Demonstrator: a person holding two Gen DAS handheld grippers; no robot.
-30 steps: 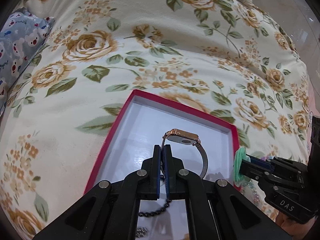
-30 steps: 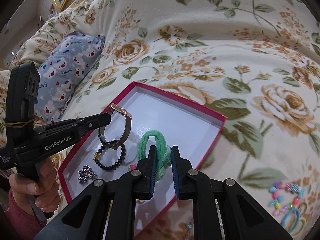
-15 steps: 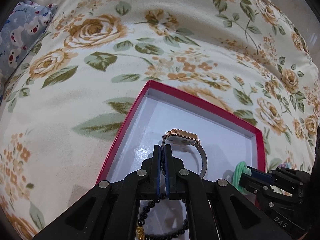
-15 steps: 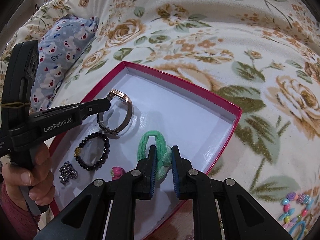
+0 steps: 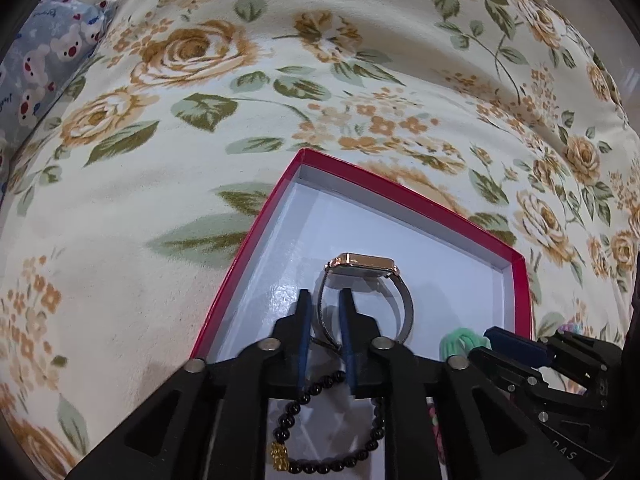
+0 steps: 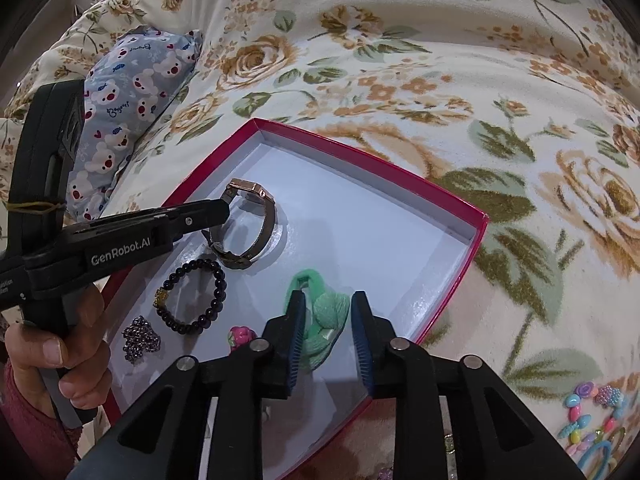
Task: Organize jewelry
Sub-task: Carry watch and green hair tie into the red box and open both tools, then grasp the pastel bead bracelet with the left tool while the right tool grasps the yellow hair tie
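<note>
A red box with a white floor lies on the floral bedspread. My left gripper is open, its jaws either side of the band of a rose-gold watch that rests on the box floor. My right gripper is open, and a green hair tie lies on the box floor between its pads. A black bead bracelet, a dark chain clump and a pink charm also lie in the box.
A blue bear-print pillow lies at the back left. Colourful hair clips and ties lie on the bedspread to the right of the box. A hand holds the left gripper's handle.
Both grippers lowered into the box and opened. The watch now rests on the box floor and the green hair tie lies loose between the right pads.
</note>
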